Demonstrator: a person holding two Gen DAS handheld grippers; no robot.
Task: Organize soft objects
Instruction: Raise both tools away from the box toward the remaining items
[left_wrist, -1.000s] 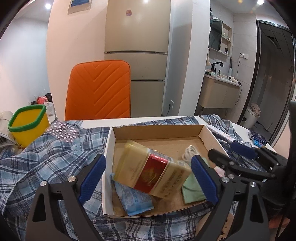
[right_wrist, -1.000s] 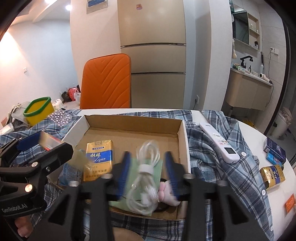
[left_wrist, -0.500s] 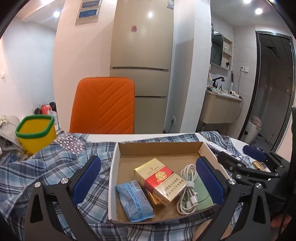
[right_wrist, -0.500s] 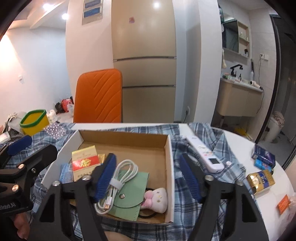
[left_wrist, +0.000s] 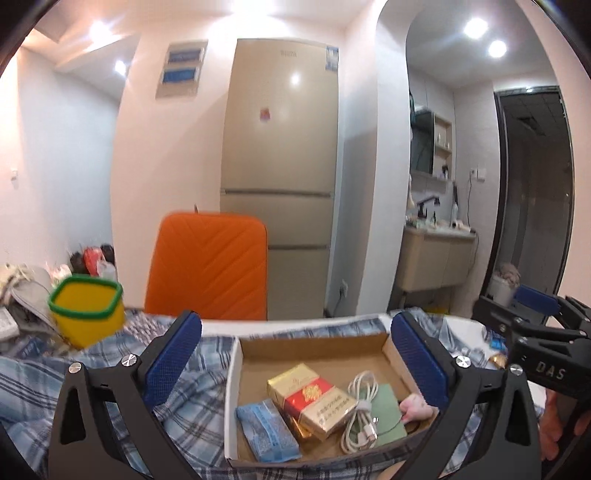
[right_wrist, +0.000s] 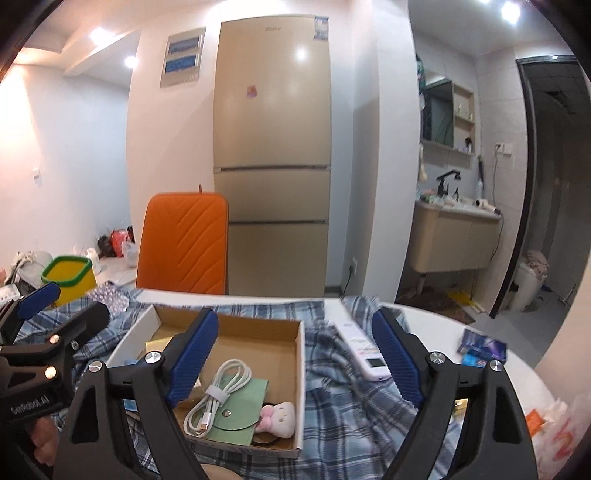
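Note:
An open cardboard box (left_wrist: 314, 345) (right_wrist: 255, 332) sits on a blue plaid shirt (left_wrist: 92, 387) (right_wrist: 351, 417) spread over the table. In it lie a red-gold cigarette pack (left_wrist: 312, 397), a blue tissue packet (left_wrist: 266, 430), a coiled white cable (left_wrist: 360, 411) (right_wrist: 218, 391), a green pouch (left_wrist: 384, 417) (right_wrist: 240, 410) and a small pink plush (right_wrist: 277, 415) (left_wrist: 415, 404). My left gripper (left_wrist: 295, 363) is open and empty, raised over the box. My right gripper (right_wrist: 295, 360) is open and empty, raised over the box's right side.
A yellow tub with a green rim (left_wrist: 86, 315) (right_wrist: 70, 278) stands at the left. A white remote (right_wrist: 364, 350) lies on the shirt right of the box. Small packs (right_wrist: 480, 350) lie at the far right. An orange chair (left_wrist: 208, 266) and a fridge (left_wrist: 280, 177) stand behind the table.
The left gripper let the cigarette pack into the box and the right let go of the cable. Both opened, rose and pulled back.

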